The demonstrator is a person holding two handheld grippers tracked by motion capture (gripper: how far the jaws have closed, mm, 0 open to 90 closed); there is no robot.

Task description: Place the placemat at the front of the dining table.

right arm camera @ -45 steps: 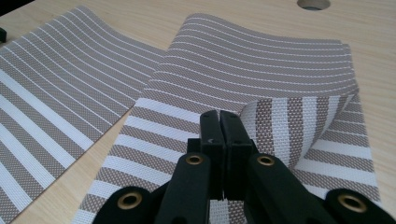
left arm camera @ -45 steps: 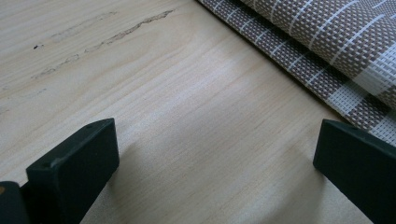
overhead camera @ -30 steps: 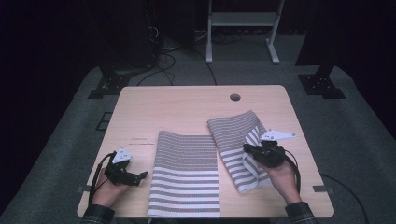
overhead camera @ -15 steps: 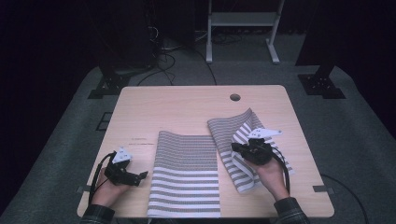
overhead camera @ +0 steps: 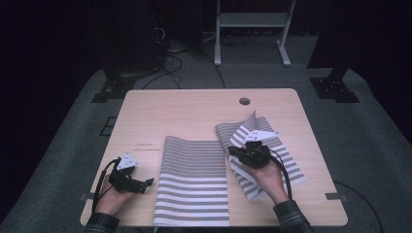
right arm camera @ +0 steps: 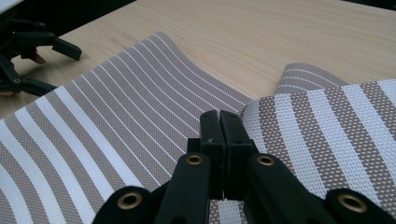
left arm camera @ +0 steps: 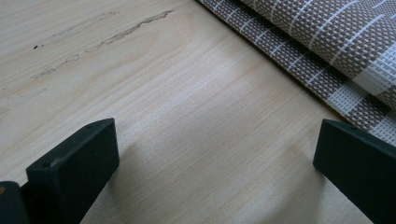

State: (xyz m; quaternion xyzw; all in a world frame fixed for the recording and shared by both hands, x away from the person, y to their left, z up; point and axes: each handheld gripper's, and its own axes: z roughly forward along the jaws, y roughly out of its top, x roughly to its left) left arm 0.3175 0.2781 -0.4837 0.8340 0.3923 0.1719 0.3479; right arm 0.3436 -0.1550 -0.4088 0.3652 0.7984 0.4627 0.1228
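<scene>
Dark floor and cables ring a pale wooden table with a round hole near its far edge. Two striped woven mats lie on it: the flat mat spreads between the two grippers, and the right mat lies askew under the right gripper — its far corner curls up off the wood and its near-left edge overlaps the flat mat's border. In the right gripper view the jaws are pressed together, pinching the right mat's edge, with the flat mat just beyond their tips. The left gripper rests on bare wood just left of the flat mat, jaws wide apart and holding nothing; that mat's edge runs beside one jaw in the left gripper view.
</scene>
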